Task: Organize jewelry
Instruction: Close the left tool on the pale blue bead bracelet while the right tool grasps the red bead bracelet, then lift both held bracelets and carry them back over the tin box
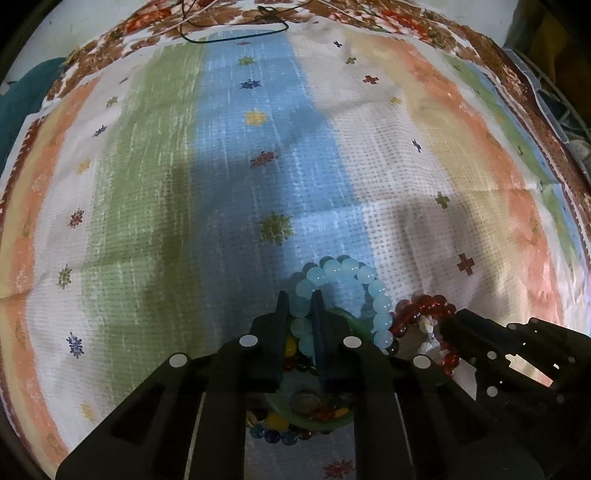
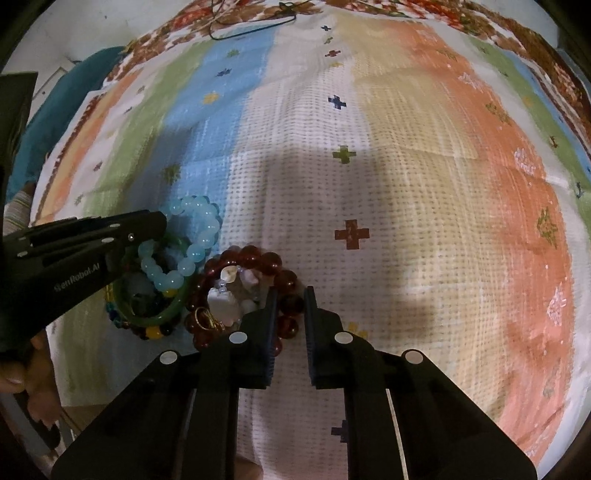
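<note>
My left gripper [image 1: 300, 295] is shut on a light blue bead bracelet [image 1: 380, 306], whose beads sit between the two fingers. The same bracelet [image 2: 201, 229] shows in the right wrist view beside the left gripper's black body [image 2: 85, 243]. Under it lie a green jade bangle [image 2: 162, 314] and a multicoloured bead bracelet [image 2: 155, 332]. A dark red bead bracelet [image 2: 255, 258] rings white stones and gold earrings [image 2: 207, 317]. My right gripper [image 2: 290, 291] stands at that red bracelet, one red bead between its fingers with a gap showing.
A striped cloth [image 1: 258, 166] with small flower and cross prints covers the surface. A black cord [image 1: 236, 35] lies at its far edge. A teal cloth [image 1: 22, 107] is at the far left. A hand [image 2: 22, 373] holds the left gripper.
</note>
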The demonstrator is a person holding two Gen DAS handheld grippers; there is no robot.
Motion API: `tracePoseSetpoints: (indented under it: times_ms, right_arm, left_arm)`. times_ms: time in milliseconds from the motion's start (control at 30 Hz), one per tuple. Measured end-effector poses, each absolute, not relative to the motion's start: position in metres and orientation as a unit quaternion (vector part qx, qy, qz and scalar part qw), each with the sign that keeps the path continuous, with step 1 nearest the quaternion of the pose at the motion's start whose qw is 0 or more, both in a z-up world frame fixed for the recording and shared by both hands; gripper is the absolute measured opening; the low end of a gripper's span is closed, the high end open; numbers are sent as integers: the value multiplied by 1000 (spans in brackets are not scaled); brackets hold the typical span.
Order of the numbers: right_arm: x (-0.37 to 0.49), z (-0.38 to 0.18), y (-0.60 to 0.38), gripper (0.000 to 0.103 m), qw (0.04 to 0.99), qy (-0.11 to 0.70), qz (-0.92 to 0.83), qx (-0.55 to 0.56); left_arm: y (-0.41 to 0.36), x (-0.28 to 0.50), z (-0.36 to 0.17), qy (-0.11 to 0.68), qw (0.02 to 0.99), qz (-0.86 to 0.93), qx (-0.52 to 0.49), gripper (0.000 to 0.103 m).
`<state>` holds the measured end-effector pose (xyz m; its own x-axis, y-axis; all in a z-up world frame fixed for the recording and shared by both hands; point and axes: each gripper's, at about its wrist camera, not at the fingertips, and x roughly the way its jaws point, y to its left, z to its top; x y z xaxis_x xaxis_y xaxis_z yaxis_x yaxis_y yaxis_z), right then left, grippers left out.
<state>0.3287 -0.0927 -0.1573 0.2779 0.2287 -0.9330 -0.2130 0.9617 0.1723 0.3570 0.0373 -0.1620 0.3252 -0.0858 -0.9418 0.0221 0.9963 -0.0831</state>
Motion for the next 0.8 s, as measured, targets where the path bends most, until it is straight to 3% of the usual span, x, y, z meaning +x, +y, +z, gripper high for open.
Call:
tracePoseSetpoints:
  times_ms: [800]
  right_arm:
    - [302, -97, -79, 14, 836, 522, 165, -46]
  left_arm:
    - [30, 330, -110, 545, 837, -36, -24, 11]
